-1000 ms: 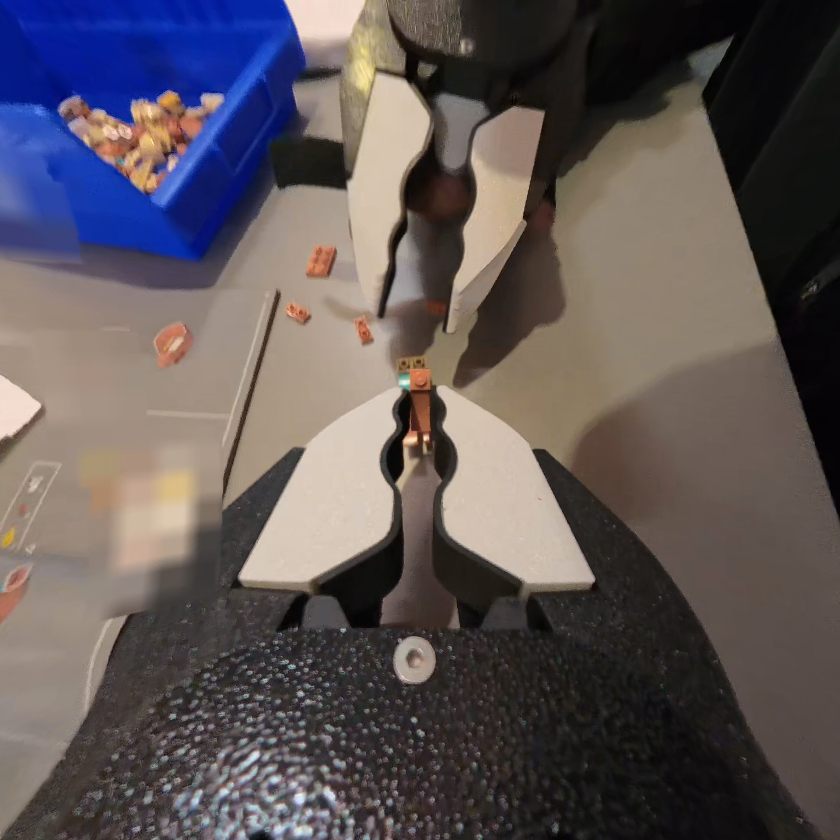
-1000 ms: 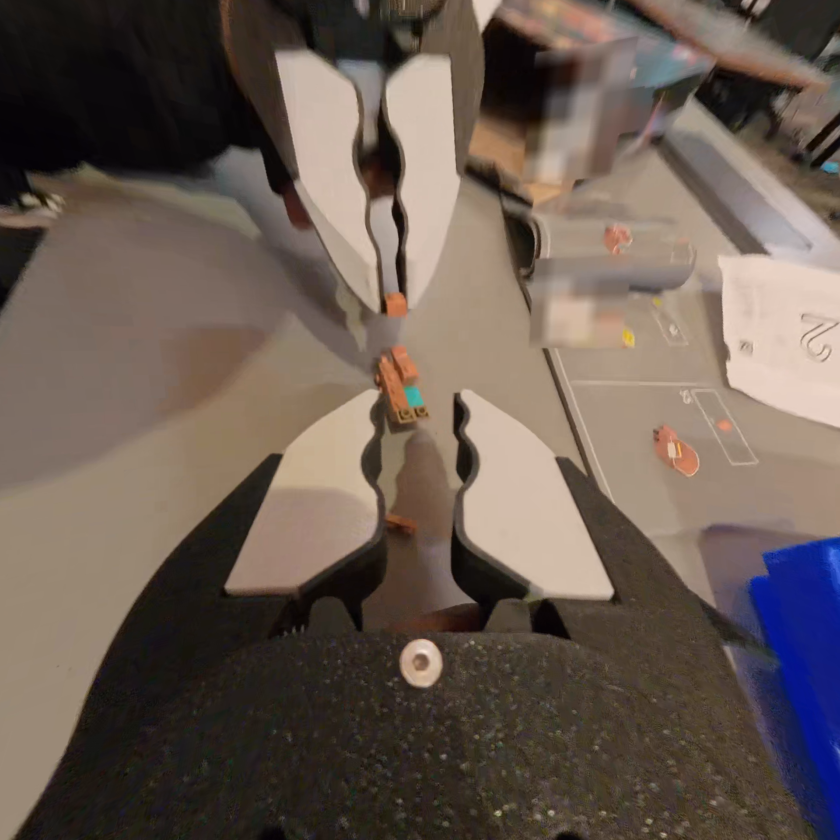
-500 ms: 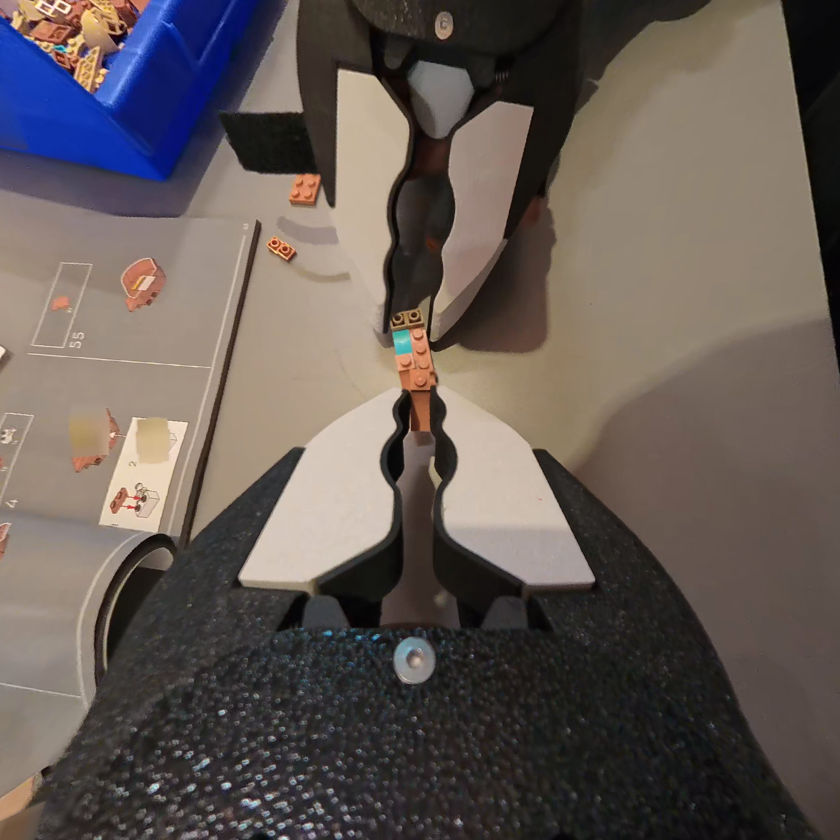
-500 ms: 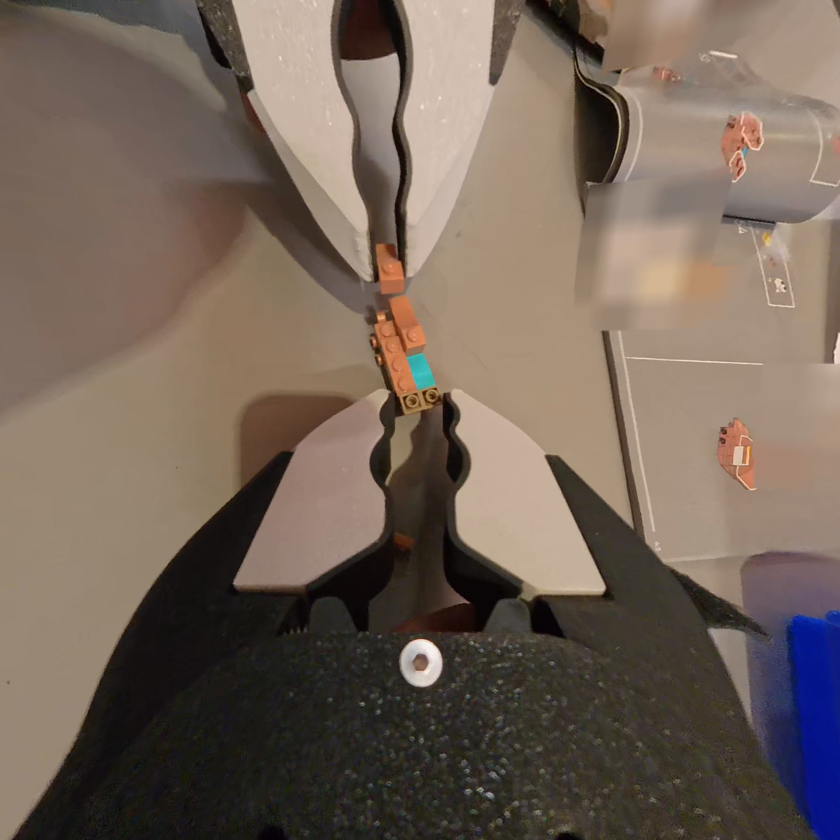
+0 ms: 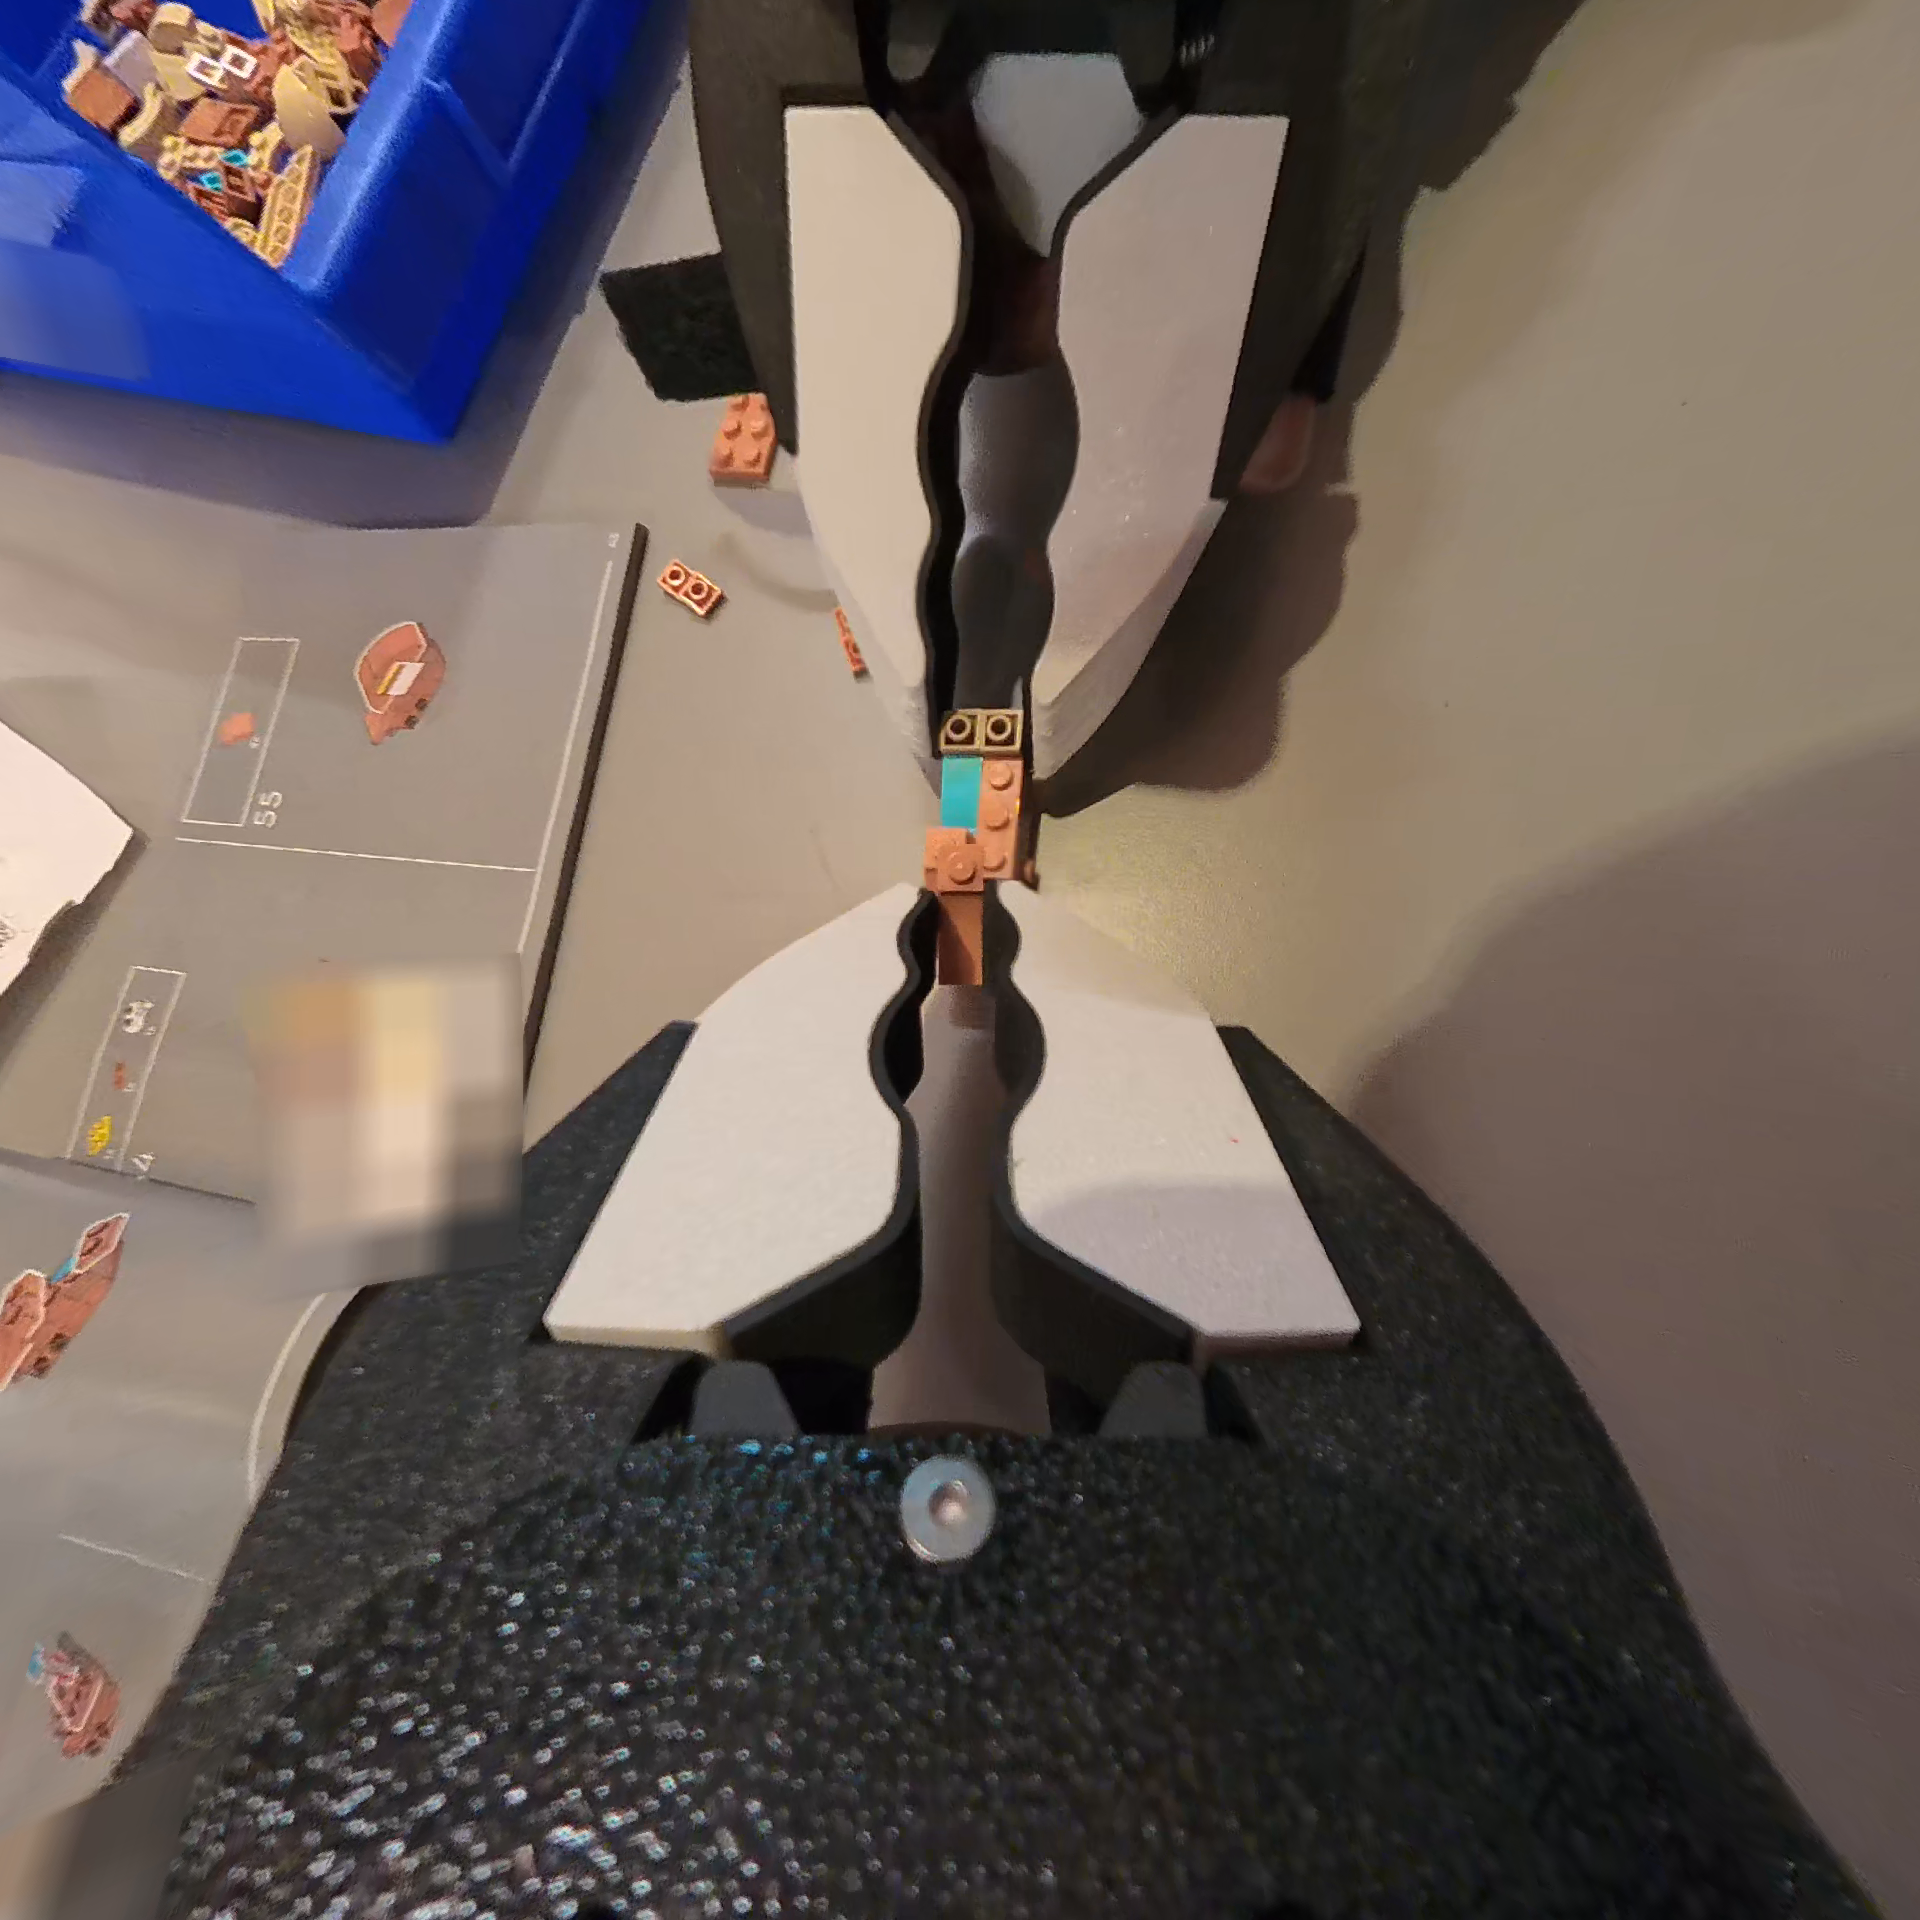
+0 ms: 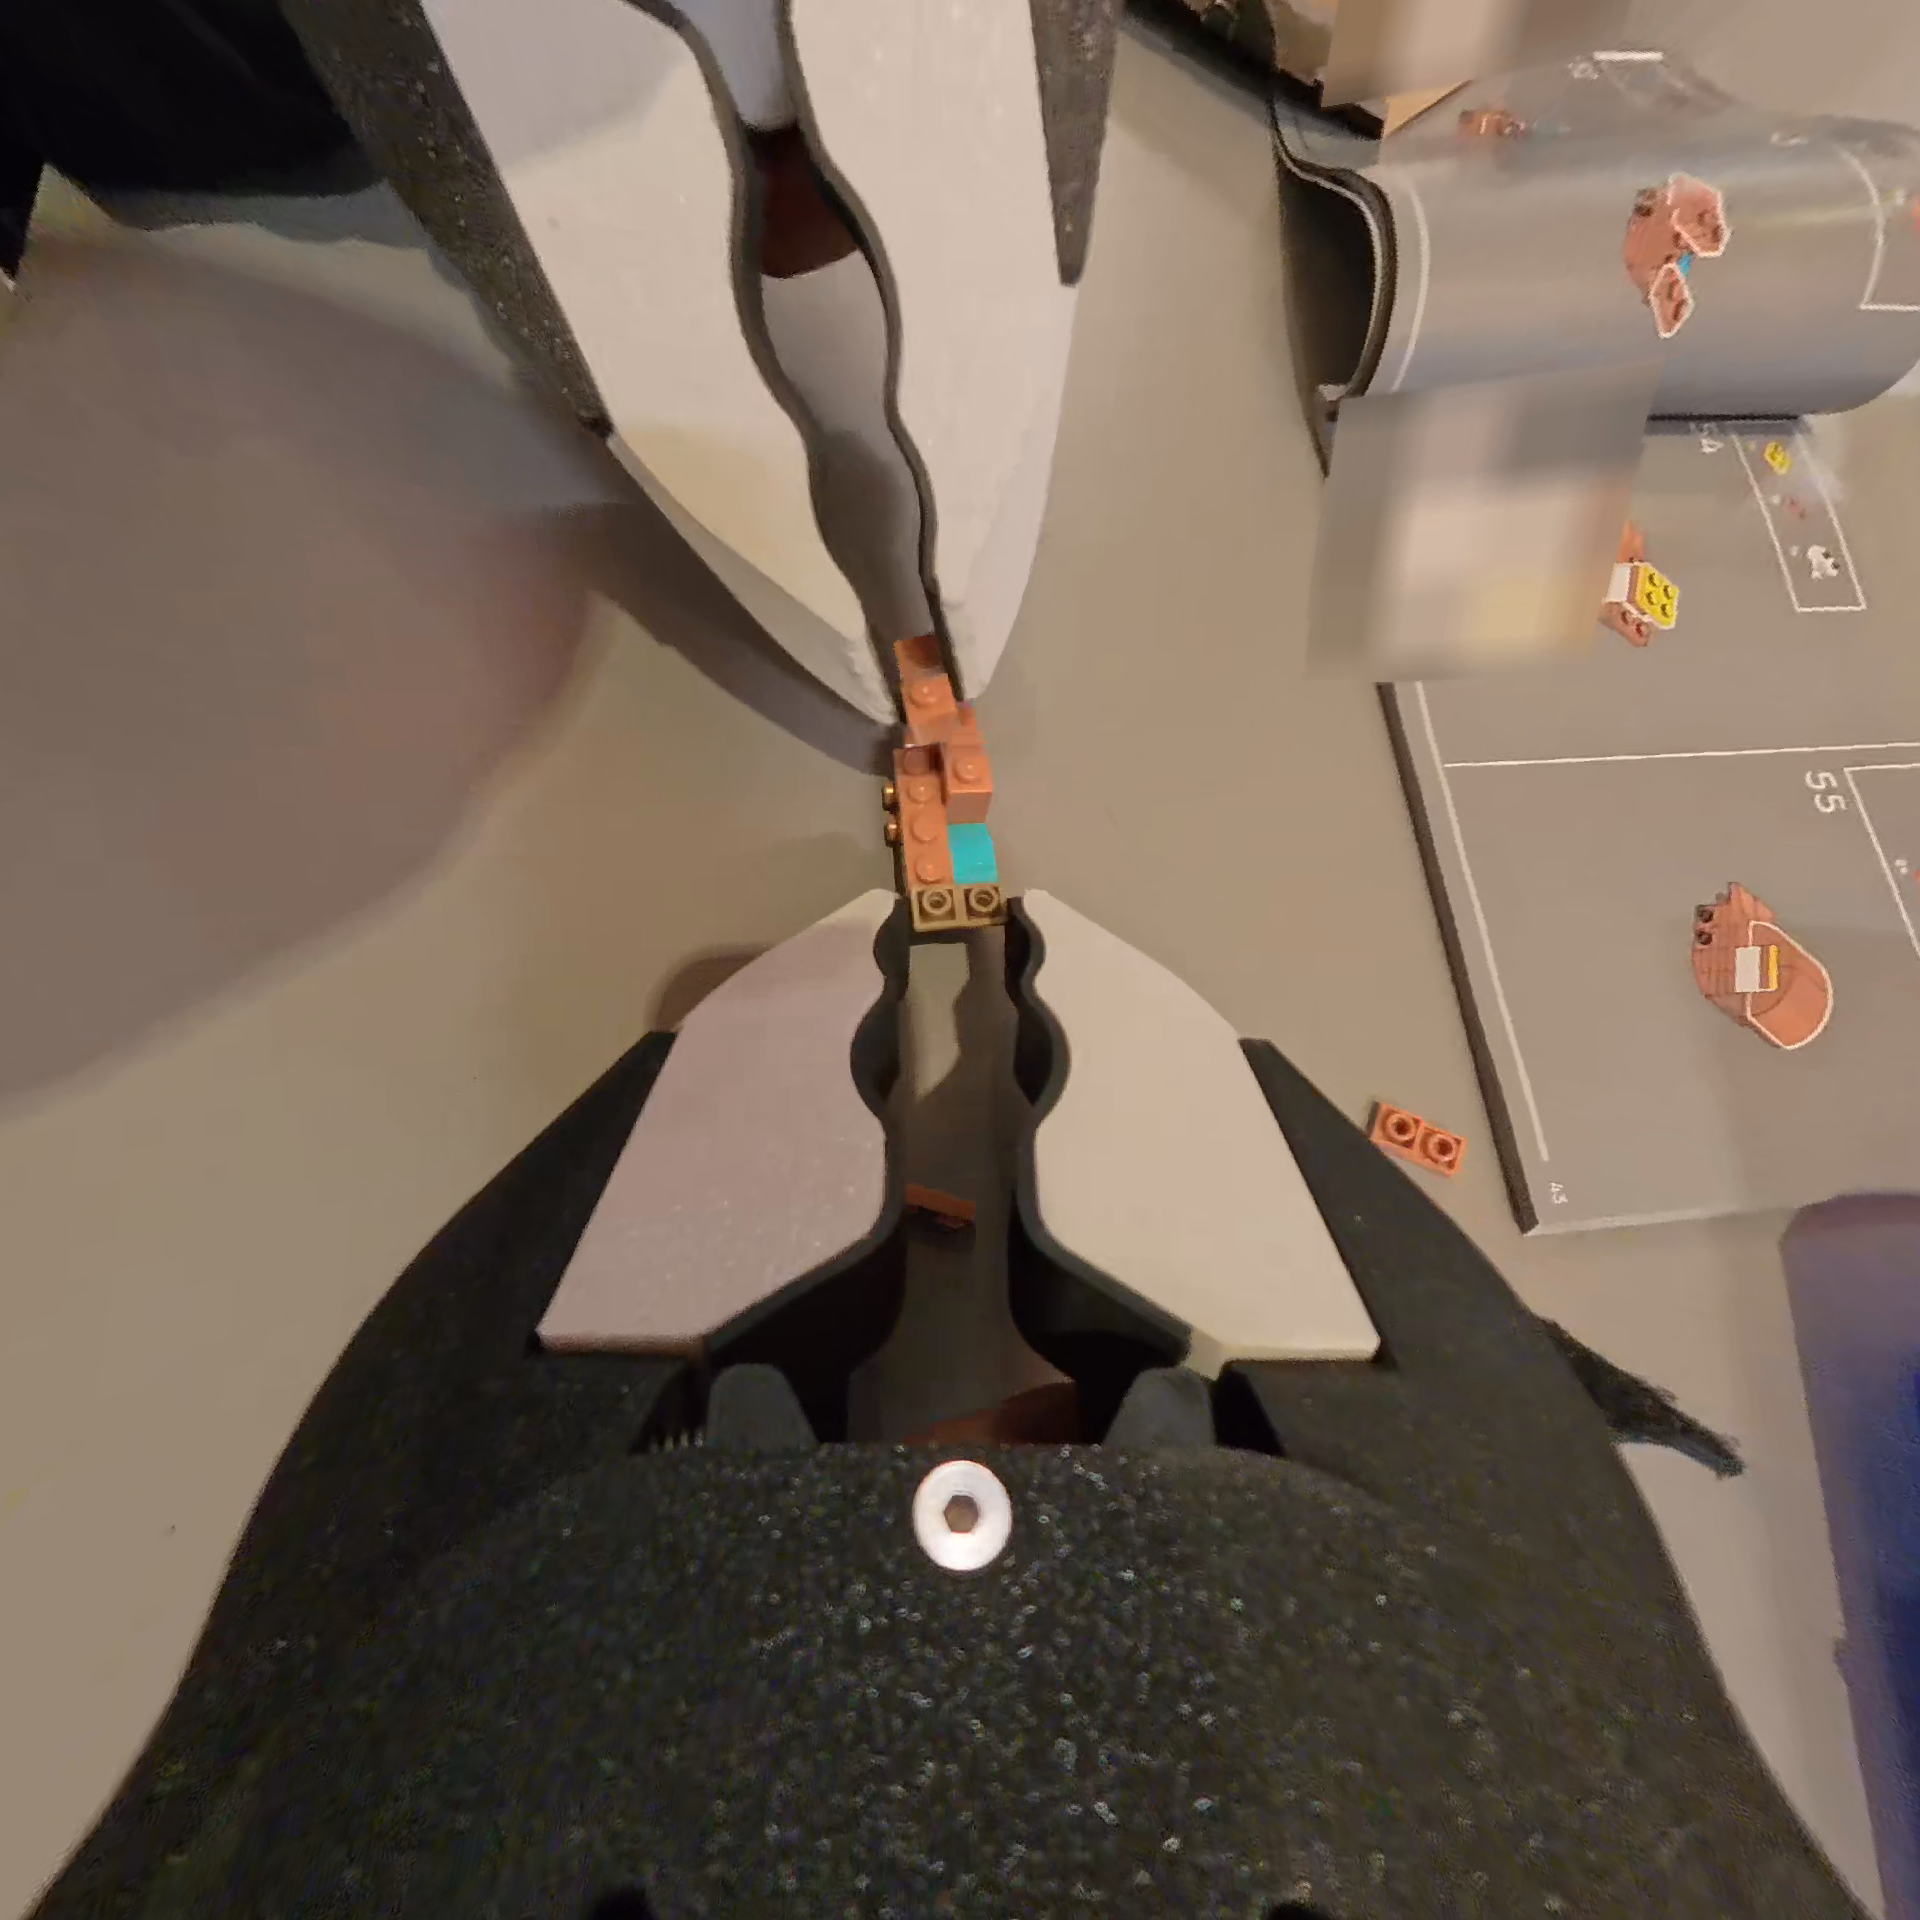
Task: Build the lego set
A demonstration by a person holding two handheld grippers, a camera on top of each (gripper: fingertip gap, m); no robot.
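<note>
I have the small brick assembly [image 5: 982,821] above the bench [image 5: 1558,935], between both grippers. Left gripper [image 5: 961,914] jaws nearly closed, clamping its brown end; right gripper [image 6: 961,920] jaws narrowly apart, pinching its tan end. Blue parts bin [image 5: 343,281] far left.

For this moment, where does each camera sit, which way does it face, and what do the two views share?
Left wrist view: on the left tool, looking along its fingers at the brick assembly it grips; beyond, the right tool, blue bin.
Right wrist view: on the right tool, facing back at the left tool; instruction booklet right.
Shared: both tools pinch the assembly's opposite ends.
</note>
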